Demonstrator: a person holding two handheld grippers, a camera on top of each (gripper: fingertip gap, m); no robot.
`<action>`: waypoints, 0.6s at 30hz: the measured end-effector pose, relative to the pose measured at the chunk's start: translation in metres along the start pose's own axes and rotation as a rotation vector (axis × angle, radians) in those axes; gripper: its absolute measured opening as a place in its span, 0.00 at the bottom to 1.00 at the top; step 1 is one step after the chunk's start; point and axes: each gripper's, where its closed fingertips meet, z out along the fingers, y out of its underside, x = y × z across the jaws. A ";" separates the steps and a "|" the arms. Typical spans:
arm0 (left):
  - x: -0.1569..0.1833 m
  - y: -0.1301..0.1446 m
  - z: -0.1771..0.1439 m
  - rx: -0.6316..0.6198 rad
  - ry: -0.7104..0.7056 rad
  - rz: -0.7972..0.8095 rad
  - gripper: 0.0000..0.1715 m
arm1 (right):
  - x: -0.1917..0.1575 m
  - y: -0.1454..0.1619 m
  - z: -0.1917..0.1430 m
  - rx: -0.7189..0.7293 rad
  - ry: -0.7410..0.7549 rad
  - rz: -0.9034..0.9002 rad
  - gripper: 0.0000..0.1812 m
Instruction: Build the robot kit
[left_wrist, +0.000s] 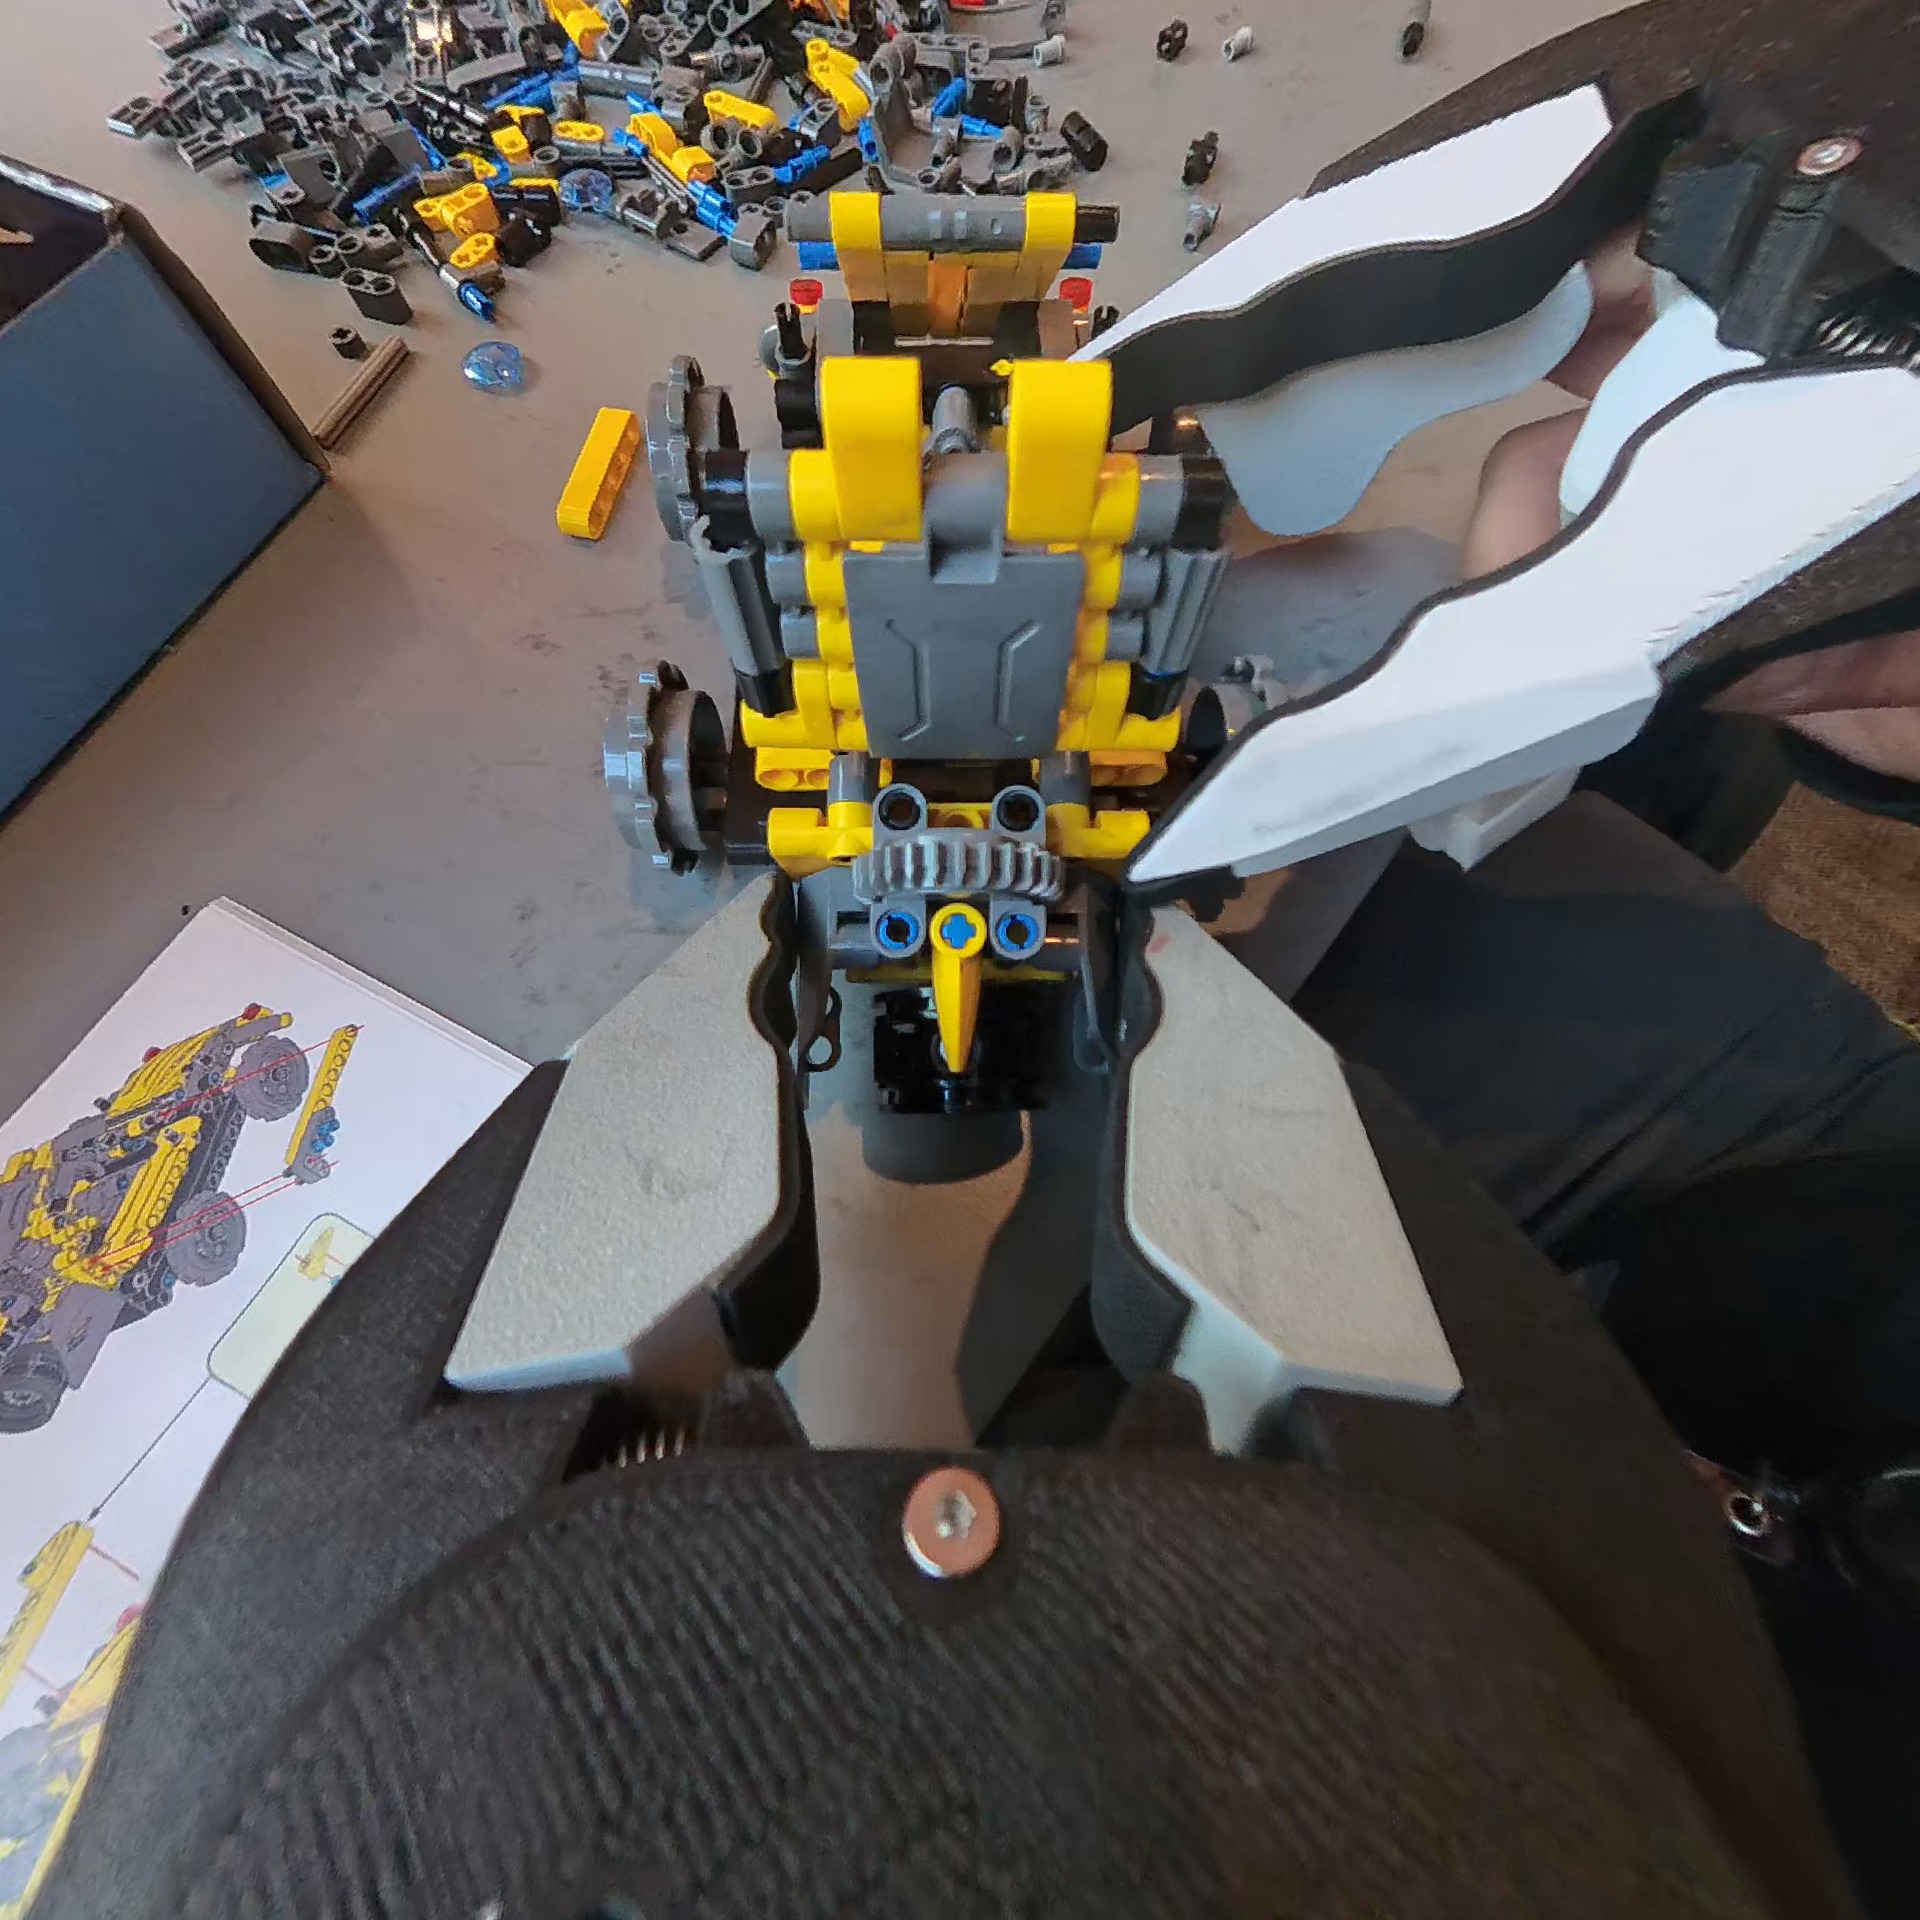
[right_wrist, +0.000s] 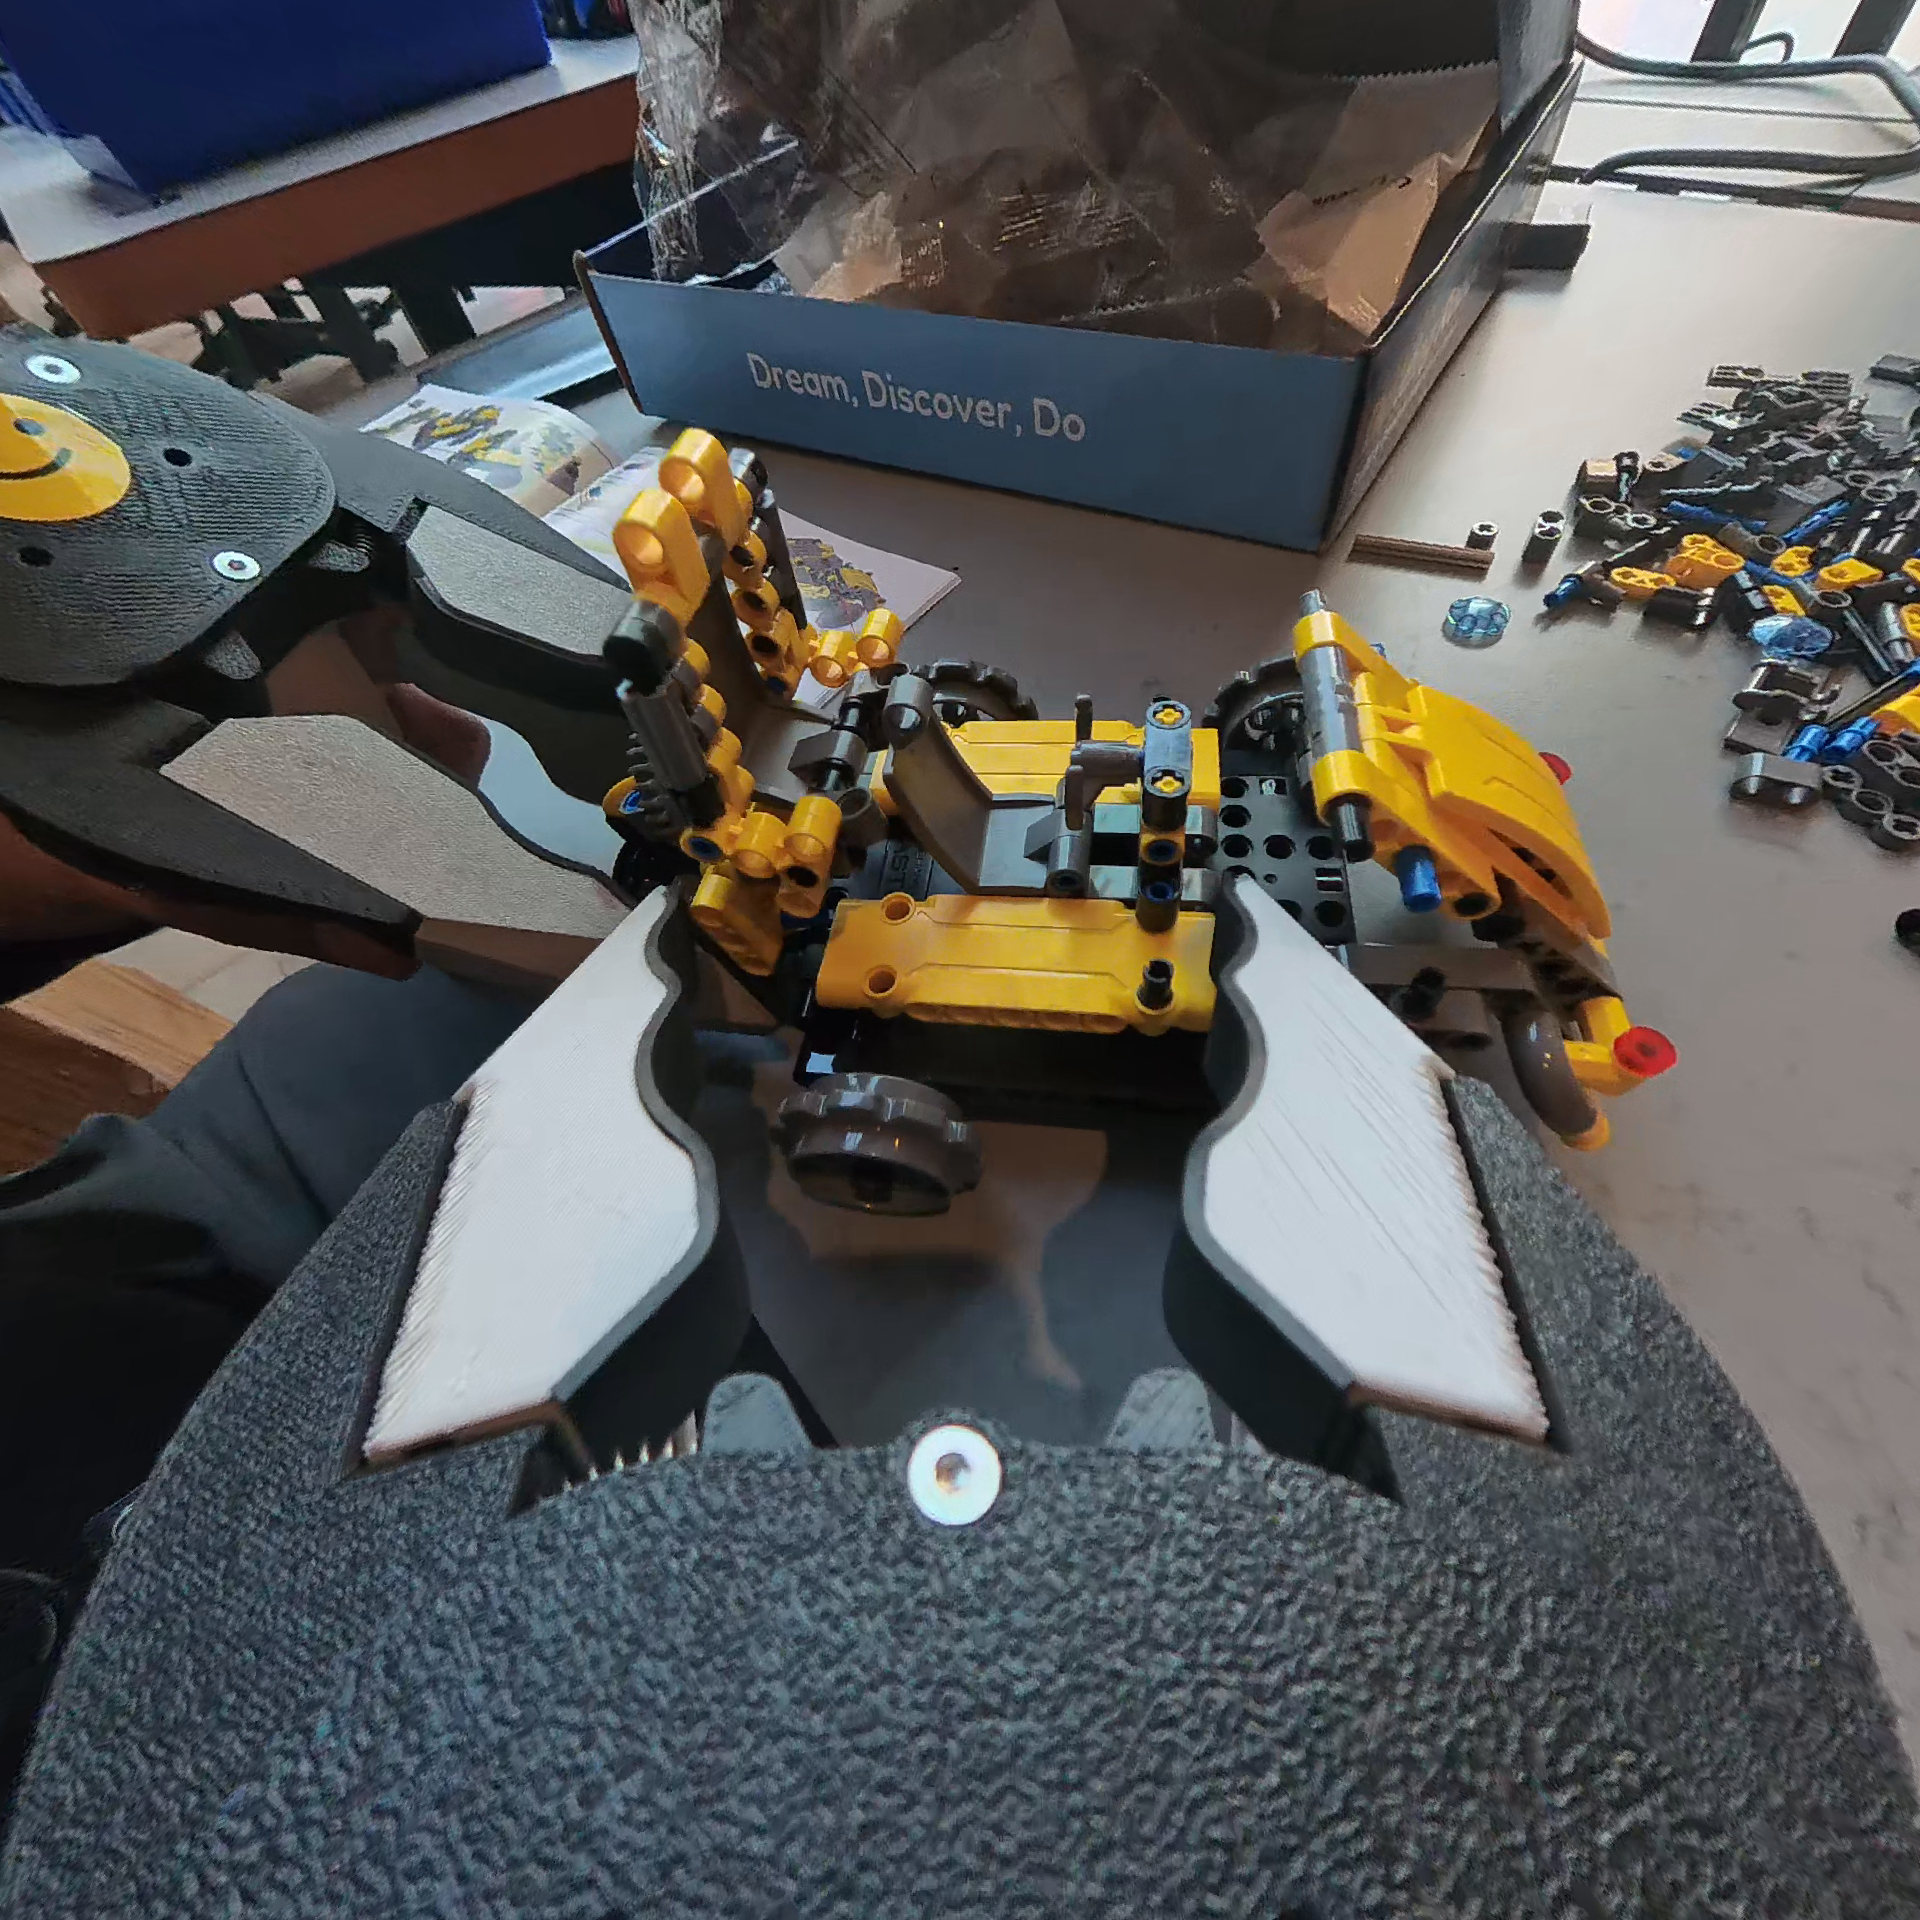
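Half-built yellow-and-grey plastic brick vehicle (right_wrist: 1018, 862) stands on grey tabletop (right_wrist: 1714, 1195). Left gripper (left_wrist: 951, 904) clamps its rear end; right gripper (right_wrist: 951, 935), jaws wide, brackets its yellow side panel. Loose brick pile (left_wrist: 582, 135) beyond.

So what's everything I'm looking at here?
toy vehicle: one, yellow, grey and black bricks, mid-table, between both grippers
loose bricks: a heap, grey, yellow, blue and black, far side of the table
yellow beam: one, lying alone left of the vehicle
box: one, blue, open, crumpled clear bags inside
booklet: one, white, pictured pages, near table edge
table: one, grey-beige
left gripper: black with pale fingers, closed on the vehicle's rear
right gripper: black with pale fingers, jaws astride the vehicle's side, grip unclear
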 end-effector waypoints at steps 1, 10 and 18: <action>-0.001 -0.001 0.000 -0.002 -0.010 0.010 0.34 | 0.000 0.000 0.000 -0.002 0.003 0.004 0.54; 0.001 -0.002 0.001 0.016 -0.017 -0.026 0.34 | 0.002 -0.001 -0.001 0.008 0.059 -0.030 0.51; 0.004 -0.004 0.001 -0.007 0.043 -0.024 0.35 | 0.007 -0.002 -0.003 0.016 0.074 -0.029 0.48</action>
